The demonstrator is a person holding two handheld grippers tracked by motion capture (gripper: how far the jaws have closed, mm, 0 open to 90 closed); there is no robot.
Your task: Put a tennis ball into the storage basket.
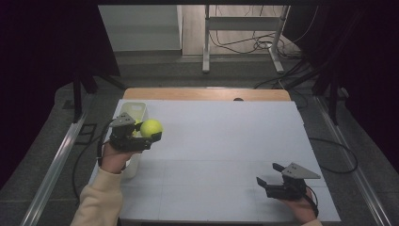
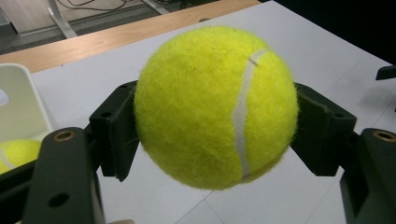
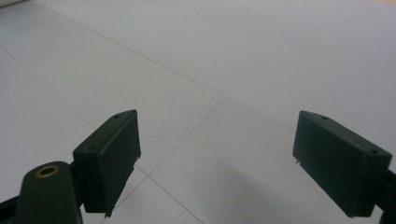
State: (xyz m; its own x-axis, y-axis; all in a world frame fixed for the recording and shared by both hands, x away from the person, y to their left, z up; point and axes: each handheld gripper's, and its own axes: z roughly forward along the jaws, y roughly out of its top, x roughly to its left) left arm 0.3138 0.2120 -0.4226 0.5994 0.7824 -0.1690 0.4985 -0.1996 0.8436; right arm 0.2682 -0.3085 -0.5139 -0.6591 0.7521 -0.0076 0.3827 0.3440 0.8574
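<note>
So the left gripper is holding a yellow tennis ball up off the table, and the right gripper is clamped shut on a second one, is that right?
Not quite. The left gripper does hold the tennis ball above the table, but the right gripper holds nothing: the right gripper view shows its jaws wide apart over the bare table.

Overhead forward-down; two close tong-mounted views

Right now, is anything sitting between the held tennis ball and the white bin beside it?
Nothing visible. The left claw is shut on the tennis ball, lifted off the table just right of the white bin. Only open air separates them; another ball lies inside the bin.
</note>
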